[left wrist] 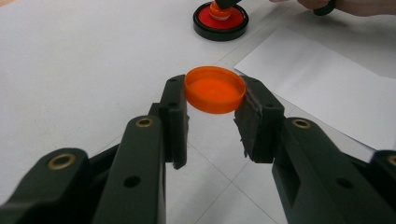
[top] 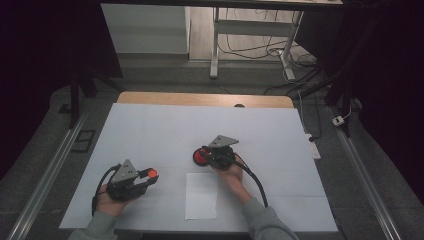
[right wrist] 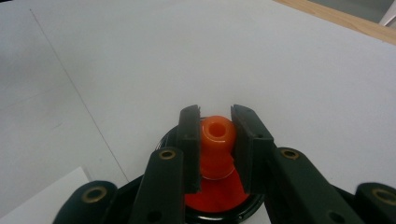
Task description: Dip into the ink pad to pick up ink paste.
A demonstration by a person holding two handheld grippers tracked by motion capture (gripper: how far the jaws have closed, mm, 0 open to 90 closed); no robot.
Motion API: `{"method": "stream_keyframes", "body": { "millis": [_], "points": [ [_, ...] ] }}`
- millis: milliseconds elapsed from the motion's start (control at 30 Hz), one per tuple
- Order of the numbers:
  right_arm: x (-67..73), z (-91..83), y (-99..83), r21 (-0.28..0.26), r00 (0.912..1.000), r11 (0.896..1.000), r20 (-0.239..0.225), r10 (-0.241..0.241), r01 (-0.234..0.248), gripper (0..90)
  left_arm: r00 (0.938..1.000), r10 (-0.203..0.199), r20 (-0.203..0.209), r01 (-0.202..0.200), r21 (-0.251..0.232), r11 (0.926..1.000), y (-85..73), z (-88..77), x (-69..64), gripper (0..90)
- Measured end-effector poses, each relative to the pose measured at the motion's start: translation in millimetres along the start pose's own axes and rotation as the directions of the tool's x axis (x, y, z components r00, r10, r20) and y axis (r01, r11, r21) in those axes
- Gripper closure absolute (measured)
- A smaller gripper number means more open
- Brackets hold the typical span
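Two grips we see: left gripper clenches the orange cap at frame centre; right gripper grasps the orange knob over the red dish, which the high view blurs.

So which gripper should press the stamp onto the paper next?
Right, probably. The right gripper is shut on the orange stamp, sitting on the red ink pad beside the paper. The left gripper is occupied holding the orange cap.

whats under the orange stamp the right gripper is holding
The orange stamp stands on the red pad of a round black ink tray, clamped by the right gripper. Its printing face is pressed down and hidden.
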State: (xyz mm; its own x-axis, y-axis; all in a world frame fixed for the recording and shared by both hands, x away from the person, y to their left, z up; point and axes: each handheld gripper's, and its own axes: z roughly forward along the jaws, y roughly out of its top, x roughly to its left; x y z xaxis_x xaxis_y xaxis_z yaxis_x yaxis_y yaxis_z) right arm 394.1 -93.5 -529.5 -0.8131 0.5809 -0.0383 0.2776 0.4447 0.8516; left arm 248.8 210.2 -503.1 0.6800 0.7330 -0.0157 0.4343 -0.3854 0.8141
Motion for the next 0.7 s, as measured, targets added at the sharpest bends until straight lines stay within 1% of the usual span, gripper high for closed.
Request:
{"method": "stream_keyframes", "body": {
  "millis": [133, 433, 533, 600, 667, 700],
  "points": [
    [-0.2, -0.1, -0.6, -0.003, 1.0000, 1.000, -0.006, 0.000, 0.000, 72.9, 1.0000, -0.001, 0.000, 0.001, 0.001, 1.0000, -0.1, -0.1, 0.2, 64.7],
    [0.2, -0.1, -1.9, -0.011, 1.0000, 1.000, -0.004, -0.002, 0.002, 72.9, 1.0000, -0.001, -0.001, 0.001, 0.001, 1.0000, -0.1, 0.0, 0.4, 64.7],
    [0.3, 0.2, -2.2, -0.017, 1.0000, 1.000, -0.002, 0.003, -0.003, 72.8, 1.0000, 0.001, -0.002, -0.001, 0.003, 1.0000, 0.0, 0.3, 0.3, 64.7],
    [-1.1, 0.0, -1.4, -0.013, 0.9999, 1.000, -0.010, 0.009, -0.010, 72.7, 1.0000, 0.001, -0.001, -0.001, 0.001, 1.0000, 0.1, 0.2, 0.2, 64.7],
    [-4.2, -1.6, -1.8, -0.027, 0.9996, 0.999, -0.024, 0.016, -0.017, 72.5, 1.0000, -0.001, -0.003, 0.001, -0.002, 1.0000, 0.2, -0.1, 0.6, 64.7],
    [-5.3, -4.0, -1.3, -0.050, 0.9998, 0.999, -0.012, 0.017, -0.018, 72.5, 1.0000, -0.003, -0.004, 0.003, -0.004, 1.0000, 0.1, -0.3, 1.0, 64.7]
  ]
}}
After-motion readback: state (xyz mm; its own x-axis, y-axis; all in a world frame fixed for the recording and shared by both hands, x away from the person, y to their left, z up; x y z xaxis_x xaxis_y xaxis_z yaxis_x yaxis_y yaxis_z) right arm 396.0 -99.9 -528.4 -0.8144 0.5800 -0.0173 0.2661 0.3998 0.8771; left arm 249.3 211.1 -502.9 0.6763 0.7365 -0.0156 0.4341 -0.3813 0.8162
